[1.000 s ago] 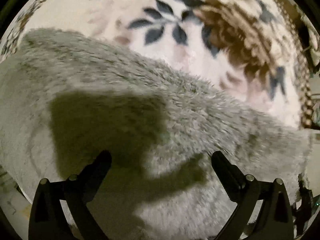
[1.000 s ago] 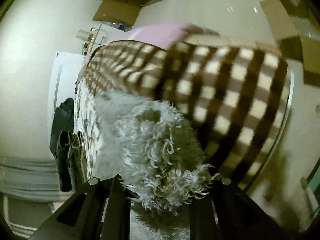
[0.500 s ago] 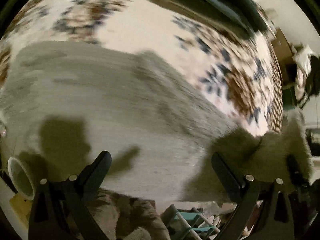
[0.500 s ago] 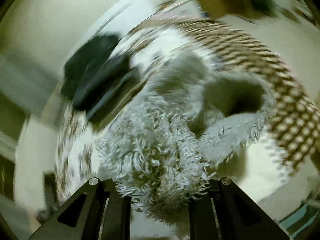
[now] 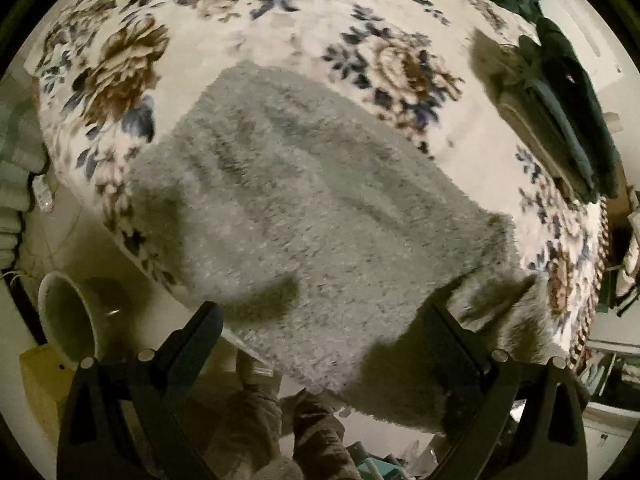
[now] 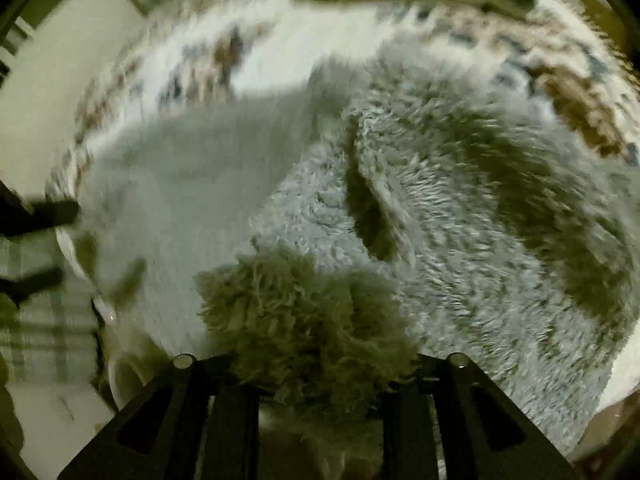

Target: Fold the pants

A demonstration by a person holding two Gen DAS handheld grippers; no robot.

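Below my left gripper [image 5: 320,316] the grey fluffy pants [image 5: 304,216] lie flat on the floral bedspread [image 5: 240,40], near edge hanging a bit over the bed's side. Long axis runs upper-left to lower-right in left wrist view, w/ a loose end off to the lower right. Left jaws spread wide, holding nothing, hovering above the cloth. My right gripper [image 6: 316,364] has jaws pinching a bunched tuft of the pants [image 6: 440,220], so right is the arm w/ the fabric. I reckon next move = carry that pinched end across the flat part, approx along the long axis
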